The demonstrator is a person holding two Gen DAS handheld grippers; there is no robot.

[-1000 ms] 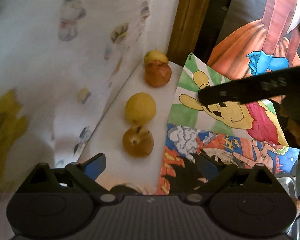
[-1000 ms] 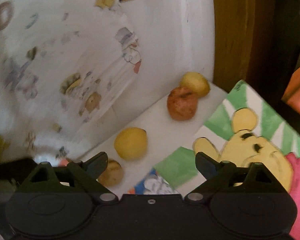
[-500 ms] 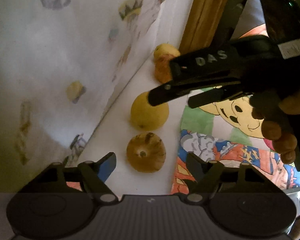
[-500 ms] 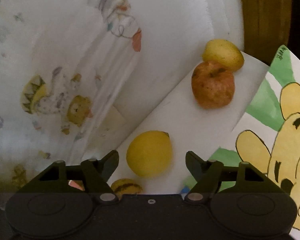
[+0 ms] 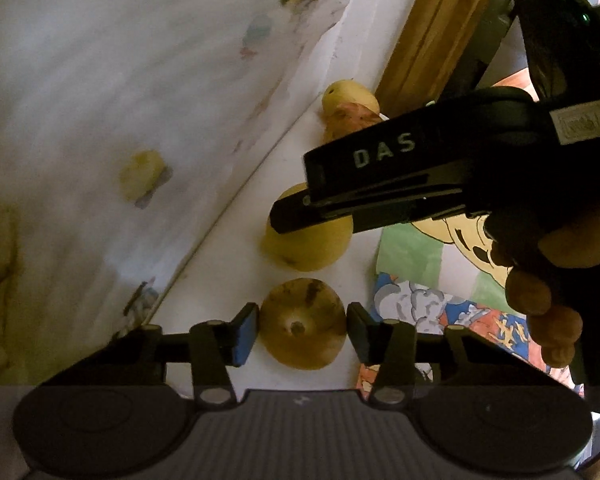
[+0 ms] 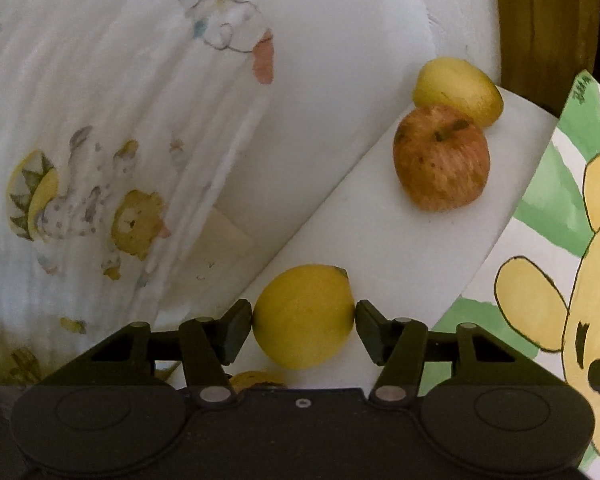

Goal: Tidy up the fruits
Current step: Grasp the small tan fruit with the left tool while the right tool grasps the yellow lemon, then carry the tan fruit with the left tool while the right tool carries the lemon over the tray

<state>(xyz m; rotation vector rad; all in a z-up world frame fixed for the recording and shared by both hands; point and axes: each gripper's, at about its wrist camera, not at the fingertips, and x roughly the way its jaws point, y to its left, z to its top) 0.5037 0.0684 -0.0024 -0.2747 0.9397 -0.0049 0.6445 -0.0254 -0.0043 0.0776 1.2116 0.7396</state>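
Left gripper is closing w/ a brownish apple between its pads; your right gripper is closing, pads touching the lemon.

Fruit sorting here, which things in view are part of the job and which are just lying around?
Part of the job:
lemon, between the closing right gripper jaws
brown fruit, between the closing left gripper jaws
apple
yellow fruit behind it

Just lying about:
bear drawing
printed cloth
wooden post
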